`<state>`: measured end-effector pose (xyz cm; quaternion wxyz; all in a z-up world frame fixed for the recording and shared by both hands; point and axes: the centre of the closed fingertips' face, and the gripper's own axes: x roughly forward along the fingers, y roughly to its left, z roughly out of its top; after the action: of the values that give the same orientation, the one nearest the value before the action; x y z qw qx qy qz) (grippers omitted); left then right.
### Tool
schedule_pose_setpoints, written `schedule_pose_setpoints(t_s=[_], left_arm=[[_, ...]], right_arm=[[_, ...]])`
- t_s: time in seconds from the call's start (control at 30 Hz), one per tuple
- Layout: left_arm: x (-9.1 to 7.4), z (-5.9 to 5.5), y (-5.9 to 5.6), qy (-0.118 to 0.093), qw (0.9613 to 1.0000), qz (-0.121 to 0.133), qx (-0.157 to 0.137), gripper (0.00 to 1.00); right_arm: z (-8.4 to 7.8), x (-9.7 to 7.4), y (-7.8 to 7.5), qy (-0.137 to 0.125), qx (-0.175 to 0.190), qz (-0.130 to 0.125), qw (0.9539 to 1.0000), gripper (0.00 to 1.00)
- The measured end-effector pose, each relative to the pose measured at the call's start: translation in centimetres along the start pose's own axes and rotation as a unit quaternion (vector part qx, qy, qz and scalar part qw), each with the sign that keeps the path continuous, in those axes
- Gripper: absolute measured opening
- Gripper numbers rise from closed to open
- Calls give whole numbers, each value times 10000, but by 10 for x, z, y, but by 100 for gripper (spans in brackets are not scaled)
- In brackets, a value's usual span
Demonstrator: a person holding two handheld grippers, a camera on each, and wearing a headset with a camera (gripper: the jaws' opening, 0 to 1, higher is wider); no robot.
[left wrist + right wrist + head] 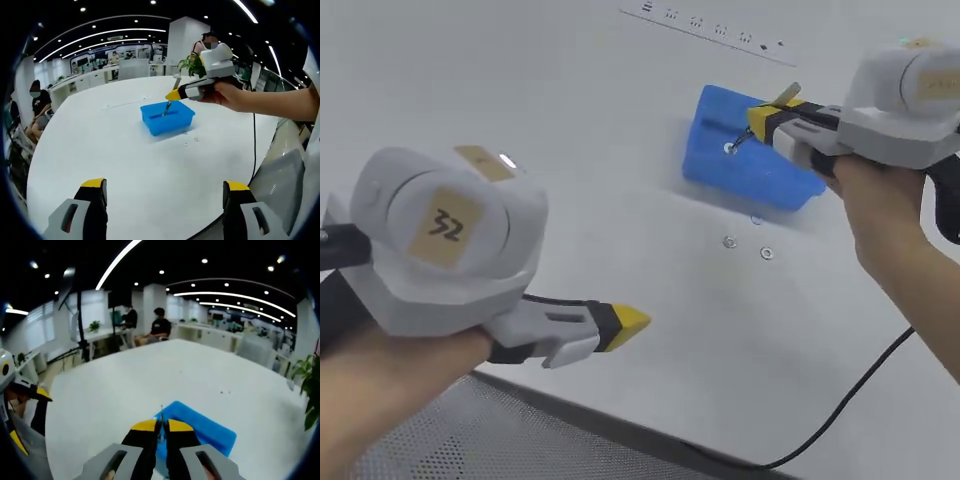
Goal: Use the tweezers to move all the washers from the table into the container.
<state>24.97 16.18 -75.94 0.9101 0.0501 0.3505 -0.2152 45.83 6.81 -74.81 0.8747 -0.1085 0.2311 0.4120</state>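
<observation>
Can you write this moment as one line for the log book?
right tongs: shut on tweezers, tip over blue container | left tongs: open, empty | washers: three on table

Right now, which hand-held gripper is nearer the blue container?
Right. The right hand-held gripper hangs above the blue container, holding tweezers that dip into it. The left hand-held gripper is well back, near the table's front edge.
</observation>
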Motion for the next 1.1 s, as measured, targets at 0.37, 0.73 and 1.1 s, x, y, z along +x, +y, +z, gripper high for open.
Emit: schedule_pose_setpoints(t_s=[0.37, 0.73, 1.1], left_arm=[[1, 1, 0, 19, 10000, -11, -2, 98], [3, -2, 5, 76, 9999, 34, 64, 98], [6, -5, 5, 128, 9999, 19, 60, 98]], right_arm=[[-13, 21, -4, 209, 87, -22, 9997, 2], [-27, 36, -4, 419, 98, 21, 9991, 2], [-39, 41, -4, 521, 199, 58, 9984, 2]])
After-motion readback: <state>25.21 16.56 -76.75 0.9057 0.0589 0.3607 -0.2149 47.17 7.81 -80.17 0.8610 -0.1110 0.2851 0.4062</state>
